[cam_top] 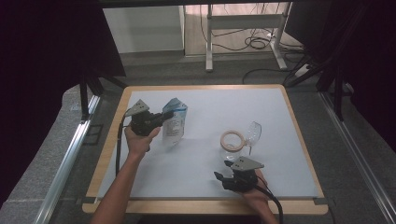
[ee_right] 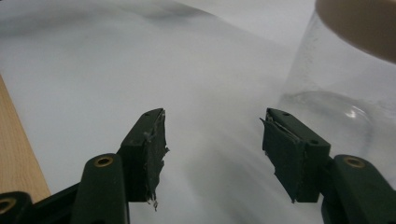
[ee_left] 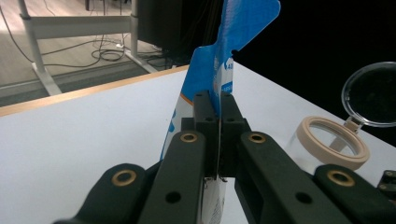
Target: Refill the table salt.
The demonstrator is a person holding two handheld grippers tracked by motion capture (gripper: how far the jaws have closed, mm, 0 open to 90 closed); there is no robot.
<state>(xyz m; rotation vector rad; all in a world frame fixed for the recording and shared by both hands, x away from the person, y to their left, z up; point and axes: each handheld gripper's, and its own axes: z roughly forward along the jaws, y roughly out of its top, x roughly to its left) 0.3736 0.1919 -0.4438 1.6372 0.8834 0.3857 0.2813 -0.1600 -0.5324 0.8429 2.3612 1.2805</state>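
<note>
A blue and white pouch (cam_top: 174, 122) stands on the white table top (cam_top: 205, 163) at the left. My left gripper (cam_top: 167, 115) is shut on the pouch's upper edge; in the left gripper view the blue pouch (ee_left: 219, 65) rises from between the closed jaws of my left gripper (ee_left: 217, 112). A clear glass jar (cam_top: 233, 142) with a tan rim stands right of centre, its clear lid (cam_top: 253, 132) hinged open. The same jar (ee_left: 334, 144) appears in the left gripper view. My right gripper (cam_top: 223, 169) rests open near the front edge, just short of the jar (ee_right: 345, 88); its jaws (ee_right: 212, 137) hold nothing.
The table has a wooden border (cam_top: 109, 140). Black curtains hang at both sides. A white desk frame (cam_top: 243, 28) with cables on the floor stands beyond the far edge. Metal rails (cam_top: 70, 154) run along the table's left and right.
</note>
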